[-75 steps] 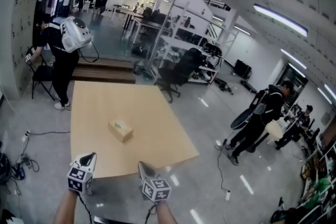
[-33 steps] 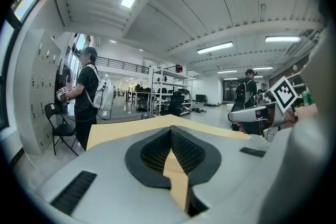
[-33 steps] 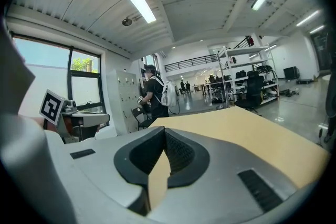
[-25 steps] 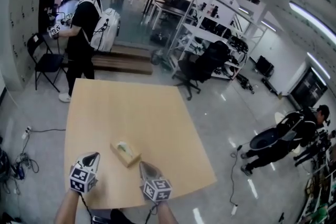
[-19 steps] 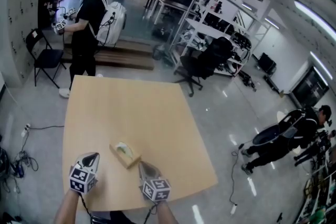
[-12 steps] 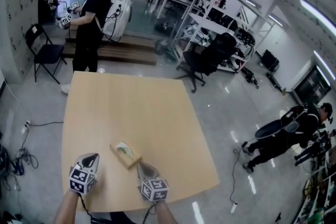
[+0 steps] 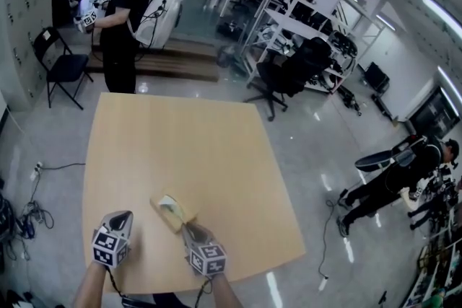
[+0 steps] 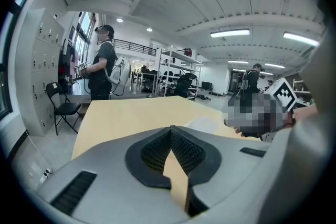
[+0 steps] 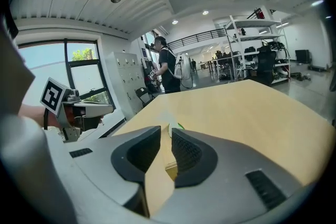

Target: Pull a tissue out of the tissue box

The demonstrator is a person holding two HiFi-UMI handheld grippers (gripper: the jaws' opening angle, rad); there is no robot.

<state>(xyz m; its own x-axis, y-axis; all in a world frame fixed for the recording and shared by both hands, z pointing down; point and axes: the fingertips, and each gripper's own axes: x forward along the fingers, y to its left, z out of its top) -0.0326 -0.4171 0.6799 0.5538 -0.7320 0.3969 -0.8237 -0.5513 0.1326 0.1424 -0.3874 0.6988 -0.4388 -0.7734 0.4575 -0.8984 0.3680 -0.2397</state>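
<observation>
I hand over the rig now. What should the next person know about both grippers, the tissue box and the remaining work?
Left gripper: shut, empty, over the table, left of the tissue box.
Right gripper: jaws have just been opening, slightly apart, nothing between the pads, tips at the box's near end.
Done: approach only; the tissue sits in the slot.
Left: grip the tissue, pull it out.

Open-plan office/lab floor with a workshop feel. Far ahead of the left gripper (image 7: 123,216): lockers (image 7: 29,3), a folding chair (image 7: 61,65), a person (image 7: 123,11) wearing a backpack rig. Ahead-right of the right gripper (image 7: 187,228): metal shelving racks (image 7: 303,11), office chair (image 7: 296,72), strip lights (image 7: 444,14), glossy floor (image 7: 317,148); a wooden table (image 7: 180,148) sits under both.
</observation>
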